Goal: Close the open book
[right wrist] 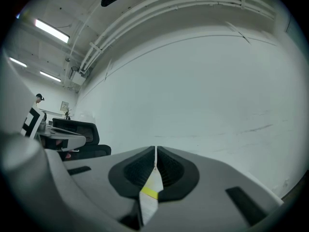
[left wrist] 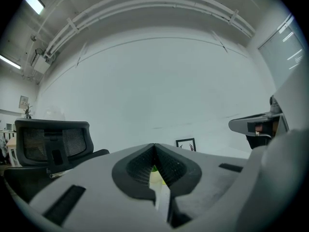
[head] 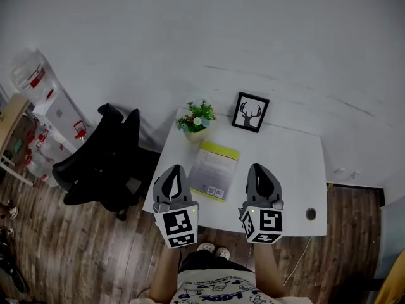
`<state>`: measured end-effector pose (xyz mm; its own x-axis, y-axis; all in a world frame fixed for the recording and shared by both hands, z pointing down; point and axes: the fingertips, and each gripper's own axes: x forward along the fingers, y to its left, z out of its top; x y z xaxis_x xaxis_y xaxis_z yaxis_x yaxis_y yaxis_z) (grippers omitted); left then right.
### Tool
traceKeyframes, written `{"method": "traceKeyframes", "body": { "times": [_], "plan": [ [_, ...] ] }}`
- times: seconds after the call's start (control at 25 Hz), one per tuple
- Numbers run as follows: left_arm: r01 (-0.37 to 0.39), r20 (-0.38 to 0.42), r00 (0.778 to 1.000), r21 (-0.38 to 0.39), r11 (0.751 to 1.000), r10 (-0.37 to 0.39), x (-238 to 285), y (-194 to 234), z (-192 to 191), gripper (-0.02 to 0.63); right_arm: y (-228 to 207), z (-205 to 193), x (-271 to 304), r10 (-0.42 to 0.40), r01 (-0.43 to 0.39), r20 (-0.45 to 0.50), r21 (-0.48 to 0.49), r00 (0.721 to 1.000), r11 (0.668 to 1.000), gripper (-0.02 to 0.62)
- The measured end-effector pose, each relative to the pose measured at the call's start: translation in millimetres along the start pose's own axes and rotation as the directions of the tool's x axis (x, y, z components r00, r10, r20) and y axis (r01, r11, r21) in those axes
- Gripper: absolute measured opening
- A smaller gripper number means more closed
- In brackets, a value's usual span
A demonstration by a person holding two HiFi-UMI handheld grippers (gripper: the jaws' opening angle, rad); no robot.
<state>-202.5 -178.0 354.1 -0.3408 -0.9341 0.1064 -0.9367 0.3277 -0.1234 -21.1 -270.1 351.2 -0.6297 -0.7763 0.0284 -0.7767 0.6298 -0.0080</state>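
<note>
Text: nothing legible. book (head: pixel 215 171) cover has fine print and a small dark block at its near right corner, too small to read. Claw cubes carry only black-and-white square markers. Shirt print is cut off at the frame edge, can't read it.

Book: closed, flat on the white counter (head: pixel 291 170), left of centre. Long axis runs near-to-far, slightly skewed to the counter edge. Yellow-green band at the far end, pointing toward the potted plant (head: pixel 197 118); near end is close to the front edge. Framed deer picture (head: pixel 250 112) stands at the back, right of the plant.

left claw (left wrist: pixel 154 145): clenched, tips meeting, nothing between, touching nothing.
right claw (right wrist: pixel 155 149): same, pads together at the tip, empty.

Both are held side by side over the front edge, one on each side of the book's near end, clear of it. Black office chair (head: pixel 107 163) left of the counter.
</note>
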Motion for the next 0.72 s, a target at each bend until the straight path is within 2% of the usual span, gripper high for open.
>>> {"method": "traceKeyframes", "body": {
  "times": [0.72],
  "plan": [
    [0.006, 0.009, 1.000, 0.003, 1.000, -0.007, 2.3, -3.7, 8.3, 0.023, -0.9, 0.2, 4.5, 0.016, -0.016, -0.006, -0.006, 1.000, 1.000, 0.034]
  ]
}}
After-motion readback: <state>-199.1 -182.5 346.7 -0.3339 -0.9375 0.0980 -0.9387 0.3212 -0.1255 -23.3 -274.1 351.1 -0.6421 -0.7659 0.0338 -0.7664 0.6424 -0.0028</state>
